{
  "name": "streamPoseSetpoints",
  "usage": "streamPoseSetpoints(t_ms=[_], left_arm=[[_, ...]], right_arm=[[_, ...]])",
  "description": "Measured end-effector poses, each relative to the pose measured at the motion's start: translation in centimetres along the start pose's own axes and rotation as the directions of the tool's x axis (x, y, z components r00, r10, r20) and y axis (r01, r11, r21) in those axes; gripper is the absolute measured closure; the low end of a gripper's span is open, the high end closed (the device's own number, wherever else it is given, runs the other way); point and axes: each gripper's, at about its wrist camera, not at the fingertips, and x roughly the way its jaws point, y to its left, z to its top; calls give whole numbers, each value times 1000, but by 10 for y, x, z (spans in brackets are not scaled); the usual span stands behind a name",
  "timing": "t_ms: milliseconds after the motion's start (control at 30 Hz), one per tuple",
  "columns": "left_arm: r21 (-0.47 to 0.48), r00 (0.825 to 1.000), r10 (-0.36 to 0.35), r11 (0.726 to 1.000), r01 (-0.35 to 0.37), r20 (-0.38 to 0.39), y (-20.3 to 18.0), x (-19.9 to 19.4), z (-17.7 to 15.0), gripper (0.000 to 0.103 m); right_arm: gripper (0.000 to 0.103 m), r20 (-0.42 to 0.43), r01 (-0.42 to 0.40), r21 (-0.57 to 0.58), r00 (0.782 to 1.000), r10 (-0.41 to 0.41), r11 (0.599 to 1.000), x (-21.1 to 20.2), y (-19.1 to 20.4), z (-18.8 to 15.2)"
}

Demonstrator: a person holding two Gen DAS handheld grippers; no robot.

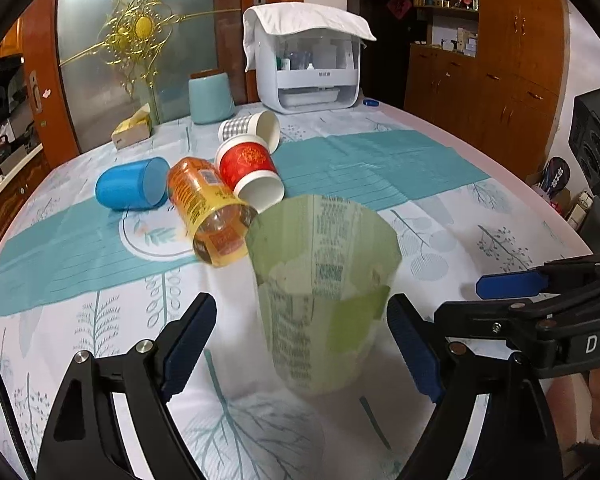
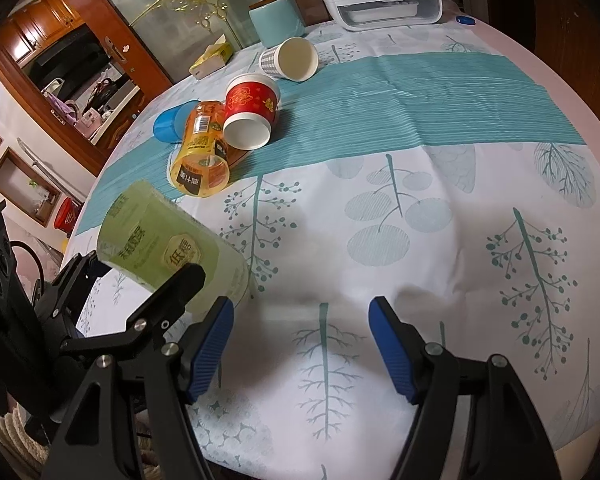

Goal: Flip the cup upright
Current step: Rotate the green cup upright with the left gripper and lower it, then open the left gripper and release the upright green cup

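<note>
A translucent green cup [image 1: 324, 292] with printed text stands mouth up on the tablecloth between the fingers of my left gripper [image 1: 302, 340]. The jaws are wide open and a gap shows on each side of the cup. In the right wrist view the same green cup [image 2: 168, 248] appears at the left, tilted by the lens, with the left gripper's fingers [image 2: 180, 284] around it. My right gripper [image 2: 300, 344] is open and empty over bare tablecloth, to the right of the cup; it also shows in the left wrist view [image 1: 512, 284].
Several cups lie on their sides farther back: a blue one [image 1: 132, 189], an orange translucent one [image 1: 210, 216], a red paper one [image 1: 250, 172] and a checked one [image 1: 252, 126]. A teal canister [image 1: 211, 97], a tissue box [image 1: 133, 128] and a white dispenser [image 1: 312, 64] stand at the far edge.
</note>
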Motion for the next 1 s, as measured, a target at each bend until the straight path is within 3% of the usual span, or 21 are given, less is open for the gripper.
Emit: streamPoseSetpoints(t_ms=[467,700,1000], left_arm=[[-85,998,29,996,-33,-51,8,-41,-19,17],[-189,997,50,980,-61,-60,22,-71,-15,17],[-205,979,116,967,-149,-168,16,-85,-9,17]], right_arm=[[32,27,-4,-24,1000,5,1000,-19,13,-22],[32,52,6,-65,999,-3,998,-36,28,-36],[32,133,37,-105,991,-23,994,-76,47,-43]])
